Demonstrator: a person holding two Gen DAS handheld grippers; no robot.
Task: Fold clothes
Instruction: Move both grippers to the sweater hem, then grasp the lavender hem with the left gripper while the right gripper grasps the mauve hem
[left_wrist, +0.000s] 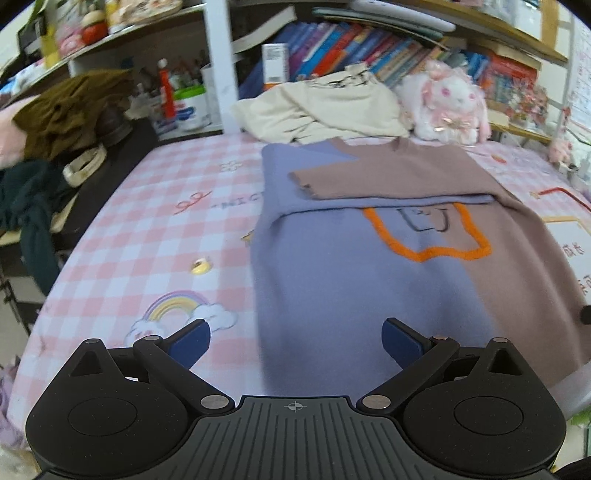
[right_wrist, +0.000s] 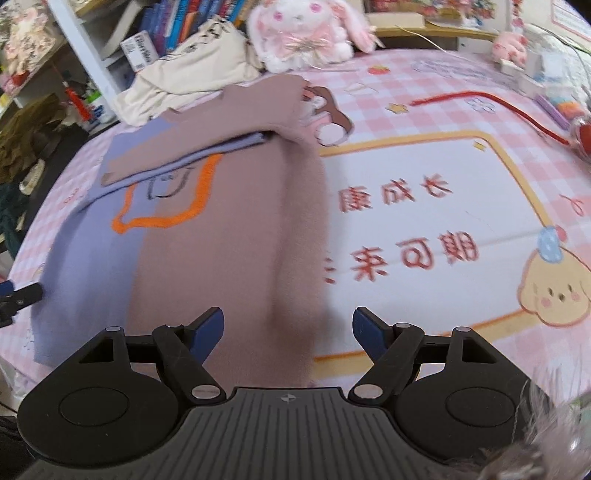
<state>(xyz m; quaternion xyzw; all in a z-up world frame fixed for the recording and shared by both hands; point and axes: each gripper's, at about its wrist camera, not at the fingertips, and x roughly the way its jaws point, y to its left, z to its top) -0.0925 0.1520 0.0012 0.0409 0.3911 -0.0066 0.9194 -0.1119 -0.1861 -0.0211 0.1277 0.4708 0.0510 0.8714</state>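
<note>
The left hand-held gripper is held wide open with nothing between its fingers; the right hand-held gripper is spread equally wide and empty. One sweater (half lilac, half mauve, both sleeves folded across the chest) is laid flat on the pink checked bed. One cream garment and one plush rabbit are seen behind it.

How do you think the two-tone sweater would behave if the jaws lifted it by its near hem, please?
The sweater would probably droop: its sleeves already lie folded flat across the chest. Its fuzzy knit should grip the pads rather than slip. Pushed, it would likely bunch on the checked sheet.
</note>
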